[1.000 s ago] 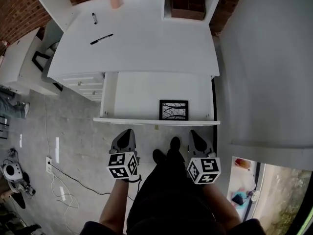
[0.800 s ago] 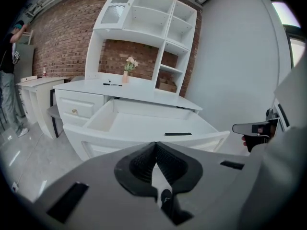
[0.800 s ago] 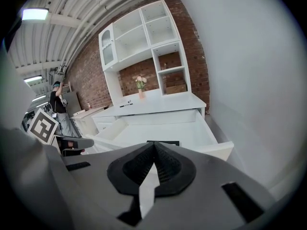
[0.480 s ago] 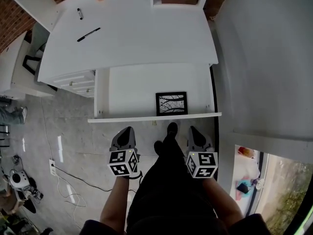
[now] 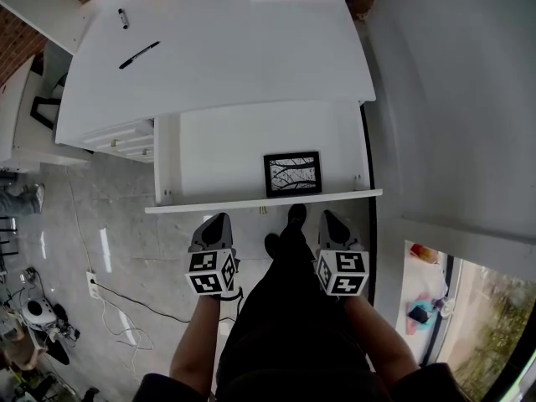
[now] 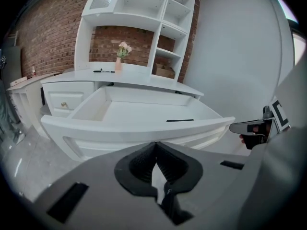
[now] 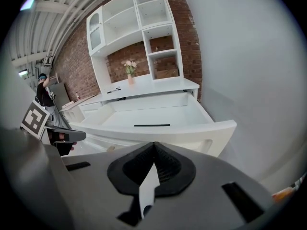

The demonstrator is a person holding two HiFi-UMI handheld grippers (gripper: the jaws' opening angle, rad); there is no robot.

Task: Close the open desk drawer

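Note:
The white desk [image 5: 251, 48] has its wide drawer [image 5: 264, 201] pulled out toward me. A black-framed picture [image 5: 292, 174] lies flat inside it near the front. My left gripper [image 5: 219, 219] hovers just short of the drawer front, left of centre, shut and holding nothing. My right gripper [image 5: 326, 217] is level with it, right of centre, also shut and empty. In the left gripper view the drawer front [image 6: 134, 128] spans the frame just beyond the closed jaws of the left gripper [image 6: 156, 145]. The right gripper view shows the same front [image 7: 158, 133] ahead of the right gripper [image 7: 154, 145].
A black pen [image 5: 138, 54] and a marker [image 5: 123, 18] lie on the desk top. A stack of small side drawers [image 5: 117, 136] stands left of the open one. A white wall [image 5: 452, 99] runs close along the right. My shoes [image 5: 293, 224] are under the drawer front, and a cable [image 5: 126, 308] crosses the floor.
The head view has shifted forward over the desk, with the drawer front a little nearer the grippers. Both grippers stay shut and the drawer stays open.

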